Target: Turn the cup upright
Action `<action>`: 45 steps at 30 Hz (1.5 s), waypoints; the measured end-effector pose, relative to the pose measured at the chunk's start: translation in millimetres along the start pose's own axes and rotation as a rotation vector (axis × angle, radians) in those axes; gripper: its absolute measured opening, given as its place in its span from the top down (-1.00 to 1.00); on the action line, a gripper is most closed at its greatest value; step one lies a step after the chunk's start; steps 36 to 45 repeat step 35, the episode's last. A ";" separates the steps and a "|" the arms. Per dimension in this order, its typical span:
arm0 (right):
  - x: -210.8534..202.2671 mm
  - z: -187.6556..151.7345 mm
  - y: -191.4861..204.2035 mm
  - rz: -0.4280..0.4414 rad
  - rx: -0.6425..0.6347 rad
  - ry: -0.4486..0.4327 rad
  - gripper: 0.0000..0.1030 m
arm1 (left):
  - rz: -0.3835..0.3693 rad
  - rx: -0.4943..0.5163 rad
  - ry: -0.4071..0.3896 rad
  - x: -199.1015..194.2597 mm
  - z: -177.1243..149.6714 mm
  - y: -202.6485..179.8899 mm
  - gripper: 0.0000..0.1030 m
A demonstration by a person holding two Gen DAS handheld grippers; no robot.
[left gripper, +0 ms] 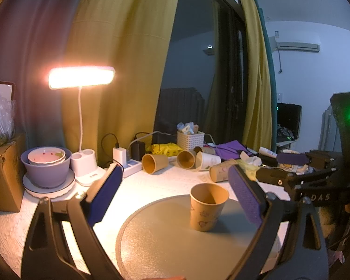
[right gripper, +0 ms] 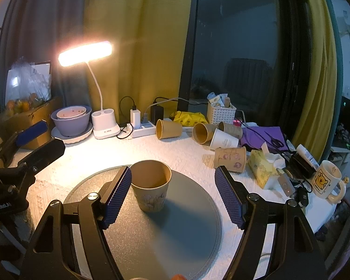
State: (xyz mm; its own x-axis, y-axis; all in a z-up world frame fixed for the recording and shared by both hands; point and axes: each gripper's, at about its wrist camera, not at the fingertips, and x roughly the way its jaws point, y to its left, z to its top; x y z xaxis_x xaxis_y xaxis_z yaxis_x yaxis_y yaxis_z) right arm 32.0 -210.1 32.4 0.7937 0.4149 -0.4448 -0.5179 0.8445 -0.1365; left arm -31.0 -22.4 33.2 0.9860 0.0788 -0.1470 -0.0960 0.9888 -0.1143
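Standing mouth-up on the round grey mat (right gripper: 175,233), the brown paper cup (right gripper: 151,184) already has its long axis vertical. Your right gripper (right gripper: 172,194) is nearer, fingers spread, its left pad just beside the cup wall. Your left gripper (left gripper: 175,194) also hangs spread, farther back.

Black-framed right claw (right gripper: 172,196) with blue textured pads (right gripper: 117,196), silver screws.

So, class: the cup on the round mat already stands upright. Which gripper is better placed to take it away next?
Right, probably. The right gripper is open with the cup beside its left finger; the left gripper views it off-centre.
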 end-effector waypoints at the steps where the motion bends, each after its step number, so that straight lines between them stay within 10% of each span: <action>1: 0.5 -0.1 -0.2 0.001 -0.001 0.001 -0.49 | 0.000 0.000 0.000 0.0 0.1 -0.1 -0.81; 45: 3.0 -1.3 0.0 0.013 -0.001 0.012 -0.49 | -0.011 -0.010 0.006 1.0 -2.8 0.8 -0.81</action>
